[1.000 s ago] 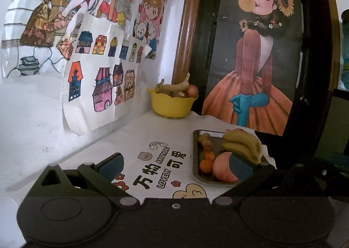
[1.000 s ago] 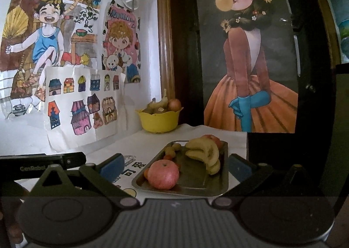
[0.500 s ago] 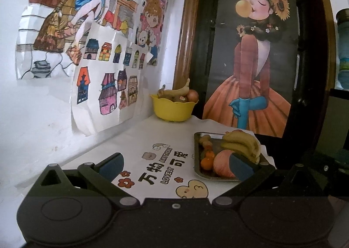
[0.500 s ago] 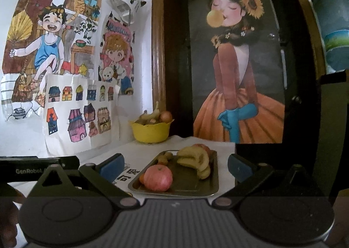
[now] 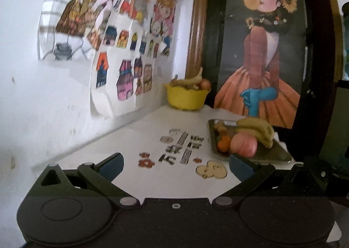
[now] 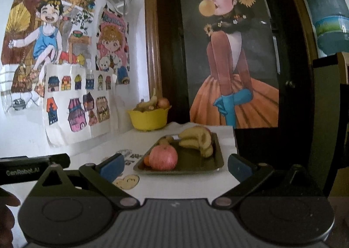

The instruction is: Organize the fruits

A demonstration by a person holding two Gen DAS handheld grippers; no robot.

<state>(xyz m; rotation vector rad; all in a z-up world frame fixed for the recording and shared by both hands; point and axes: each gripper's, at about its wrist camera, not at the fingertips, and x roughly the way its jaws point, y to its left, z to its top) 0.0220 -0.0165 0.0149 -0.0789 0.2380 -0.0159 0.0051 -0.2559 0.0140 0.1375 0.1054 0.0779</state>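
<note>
A metal tray [image 6: 218, 162] on the white table holds a red apple [image 6: 163, 157], a bunch of bananas [image 6: 197, 140] and small orange fruits [image 5: 224, 144]. The tray also shows in the left wrist view [image 5: 277, 153], with the apple [image 5: 243, 145] and bananas [image 5: 257, 131]. A yellow bowl [image 6: 148, 118] with a banana and an onion-like fruit stands at the back by the wall; it also shows in the left wrist view [image 5: 185, 97]. My left gripper [image 5: 175, 164] is open and empty, left of the tray. My right gripper [image 6: 175, 164] is open and empty, just short of the tray.
The white tablecloth [image 5: 152, 134] carries printed characters and cartoon stickers. Children's drawings [image 6: 65, 51] cover the left wall. A large girl poster [image 6: 229, 62] stands behind the table. A blue-green jar [image 6: 325, 12] sits high at right. The table's right edge [image 6: 235, 145] drops off beside the tray.
Both grippers have pulled back and risen a little; the tray and bowl look smaller and farther. Jaws stay open. The fruits have not moved.
</note>
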